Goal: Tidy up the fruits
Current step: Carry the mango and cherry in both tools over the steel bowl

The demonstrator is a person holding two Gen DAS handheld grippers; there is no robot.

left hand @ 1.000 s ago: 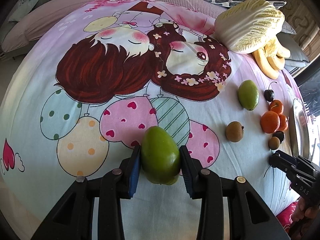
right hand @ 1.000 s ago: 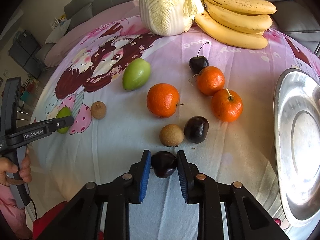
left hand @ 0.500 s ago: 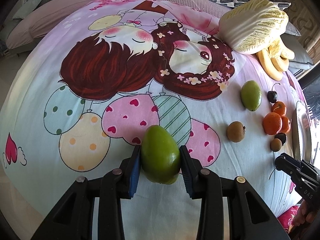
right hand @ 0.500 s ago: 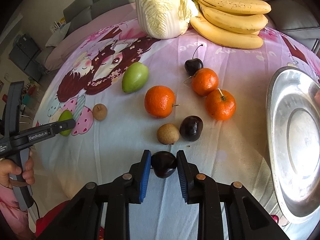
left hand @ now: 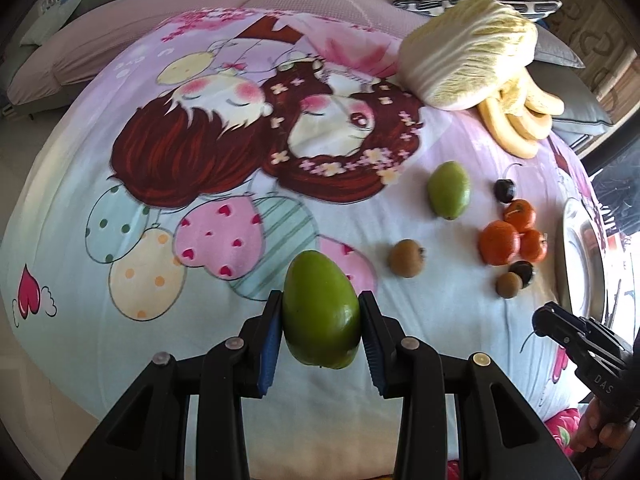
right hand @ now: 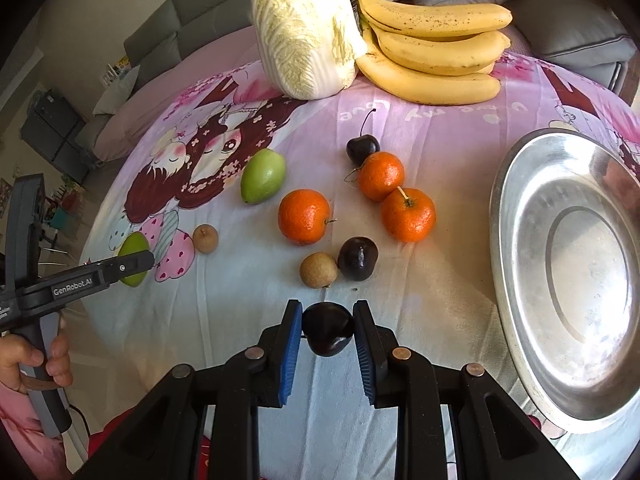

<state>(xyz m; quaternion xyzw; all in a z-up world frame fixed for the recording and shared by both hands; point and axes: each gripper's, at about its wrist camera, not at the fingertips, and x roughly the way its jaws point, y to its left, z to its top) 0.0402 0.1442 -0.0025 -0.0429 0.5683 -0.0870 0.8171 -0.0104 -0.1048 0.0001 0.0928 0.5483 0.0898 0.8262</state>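
Left wrist view: a green mango [left hand: 320,316] is clamped between the blue pads of the left gripper [left hand: 321,330], above the near edge of the cartoon-printed sheet [left hand: 120,208].
Right wrist view: a dark cherry [right hand: 328,334] is pinched by the nearly closed right gripper [right hand: 327,338], near the sheet's front edge; a steel plate [right hand: 516,264] is seen at the right edge, tangerines [right hand: 305,217] mid-sheet, bananas [right hand: 436,40] and a napa cabbage [right hand: 304,28] at the far edge.

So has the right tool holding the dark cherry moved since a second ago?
Yes. The right tool, shut on the dark cherry, has lifted and shifted toward the steel plate; the oranges now sit farther off in its view.
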